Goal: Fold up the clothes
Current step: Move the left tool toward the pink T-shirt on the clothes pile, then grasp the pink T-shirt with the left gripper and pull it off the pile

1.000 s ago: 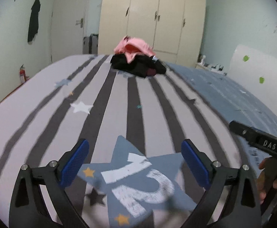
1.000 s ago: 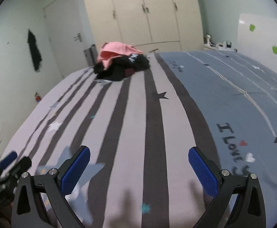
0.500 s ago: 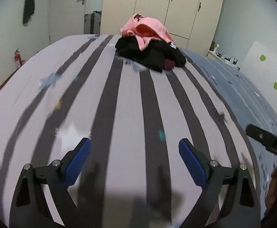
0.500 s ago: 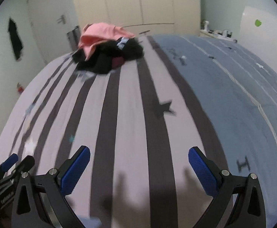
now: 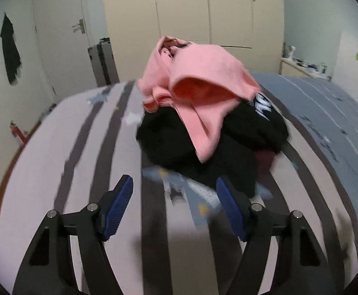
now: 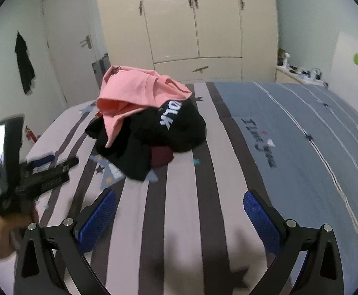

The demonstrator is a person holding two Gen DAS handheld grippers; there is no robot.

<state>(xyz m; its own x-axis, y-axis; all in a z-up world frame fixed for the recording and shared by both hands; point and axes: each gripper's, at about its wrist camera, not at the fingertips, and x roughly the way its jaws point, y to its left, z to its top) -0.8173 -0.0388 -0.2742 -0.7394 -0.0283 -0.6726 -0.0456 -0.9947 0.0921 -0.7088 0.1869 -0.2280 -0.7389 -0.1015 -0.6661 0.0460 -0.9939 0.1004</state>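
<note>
A heap of clothes lies on the striped bedspread [image 5: 44, 162]: a pink hoodie [image 5: 203, 86] on top of black garments [image 5: 169, 140], one with white lettering [image 6: 166, 116], and a dark red piece [image 6: 161, 156] at the front. My left gripper [image 5: 175, 202] is open just short of the heap's near edge, nothing between its blue pads. My right gripper [image 6: 179, 217] is open and empty, a little farther back, right of the heap. In the right wrist view the left gripper [image 6: 52, 164] and the hand holding it appear at the left.
The bed's right half is blue [image 6: 301, 135] with lettering. A cream wardrobe [image 6: 191, 24] and a door [image 6: 68, 39] stand behind the bed. A dark garment [image 5: 10, 49] hangs on the left wall. A shelf with small items [image 6: 299, 71] is at the right.
Both grippers have moved forward across the bed toward the clothes heap, which now looms much larger. Both stayed open and empty.
</note>
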